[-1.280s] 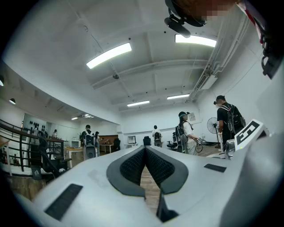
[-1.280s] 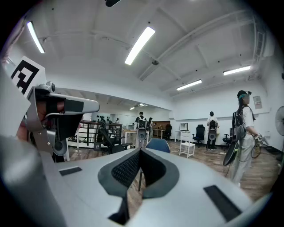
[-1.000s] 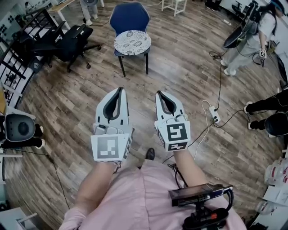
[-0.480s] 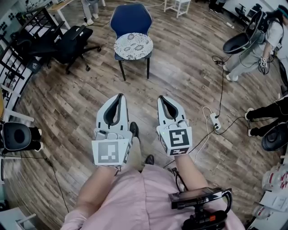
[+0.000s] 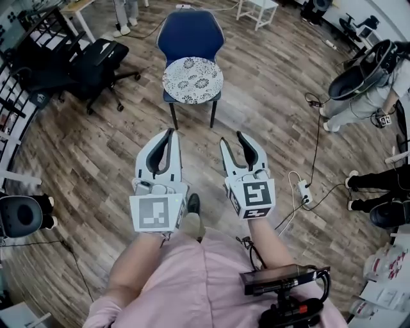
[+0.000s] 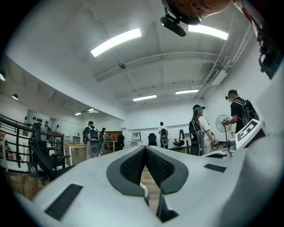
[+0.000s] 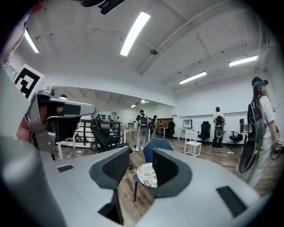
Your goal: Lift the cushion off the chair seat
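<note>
A round white cushion (image 5: 192,80) with a dark floral print lies on the seat of a blue chair (image 5: 189,31) at the top middle of the head view. Both grippers are held side by side over the wooden floor, short of the chair and touching nothing. My left gripper (image 5: 170,133) is shut, its dark pads (image 6: 133,166) pressed together at the tips. My right gripper (image 5: 232,138) is open and empty. In the right gripper view the cushion (image 7: 147,174) and the chair (image 7: 157,145) show through the gap of that gripper (image 7: 141,167), still some way off.
A black office chair (image 5: 96,61) stands left of the blue chair. A power strip (image 5: 301,188) and cables lie on the floor to the right. A person (image 5: 362,93) stands at the right edge. A white stool (image 5: 256,8) is behind.
The blue chair and cushion have come closer as the person walks toward them. My right gripper's jaws have opened. The left gripper stays shut.
</note>
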Tool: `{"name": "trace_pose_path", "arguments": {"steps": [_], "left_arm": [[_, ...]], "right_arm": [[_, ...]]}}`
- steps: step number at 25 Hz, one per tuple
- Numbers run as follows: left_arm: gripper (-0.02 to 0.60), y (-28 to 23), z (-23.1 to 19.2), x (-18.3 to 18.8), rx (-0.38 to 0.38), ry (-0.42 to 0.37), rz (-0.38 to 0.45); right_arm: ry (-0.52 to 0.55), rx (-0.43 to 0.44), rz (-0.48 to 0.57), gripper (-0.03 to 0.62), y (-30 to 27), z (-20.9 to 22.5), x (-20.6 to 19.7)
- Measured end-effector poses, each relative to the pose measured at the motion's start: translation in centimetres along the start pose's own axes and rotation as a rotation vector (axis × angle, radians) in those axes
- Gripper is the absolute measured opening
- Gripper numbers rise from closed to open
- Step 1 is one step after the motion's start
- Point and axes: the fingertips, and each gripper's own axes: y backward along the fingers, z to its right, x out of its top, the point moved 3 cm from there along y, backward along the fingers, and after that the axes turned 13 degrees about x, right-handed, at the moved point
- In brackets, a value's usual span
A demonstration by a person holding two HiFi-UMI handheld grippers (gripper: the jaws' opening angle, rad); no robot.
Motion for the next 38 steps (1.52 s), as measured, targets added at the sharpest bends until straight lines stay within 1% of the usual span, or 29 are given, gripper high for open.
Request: {"name": "trace_pose_path", "arguments": {"steps": [4,9,13,20,25,32,34,38], "left_arm": [[0.011,-4.9,-2.6,0.2,0.001,0.005,0.011],[0.011,-9.5,-4.2,0.3,-0.008,0.013,0.023],[0.011,-12.2,-4.4,-0.8,-0.027,0.012,-0.002],[0.011,-17.7,-3.7,-4.0,-0.048,0.000,-0.071],[0.011,-24.3,-3.4,-6.6,-0.042,-0.016,-0.114],[0.011,-35.9,-2.6,-9.7,0.009,-0.046,-0.194],[0.011,-38.9,-2.4,-10.1,0.024,-0.052,-0.211],[0.011,-43.9,-2.2,-9.9,0.050,-0.058,-0.210]], "right_arm": [[0.014,-0.009,0.007,0.163,-4.9,2.0,1.6],[0.027,-0.029,0.023,0.156,-8.6,4.3,3.4],[0.020,-0.047,0.015,0.150,-10.6,6.2,3.4],[-0.016,-0.073,-0.005,0.144,-14.3,11.4,2.1],[-0.047,-0.073,-0.032,0.144,-19.2,16.7,0.5],[-0.063,-0.010,-0.079,0.141,-27.9,26.5,-0.4],[-0.059,0.012,-0.092,0.138,-30.4,29.2,-0.4],[-0.048,0.039,-0.098,0.138,-34.5,33.3,0.4]]}}
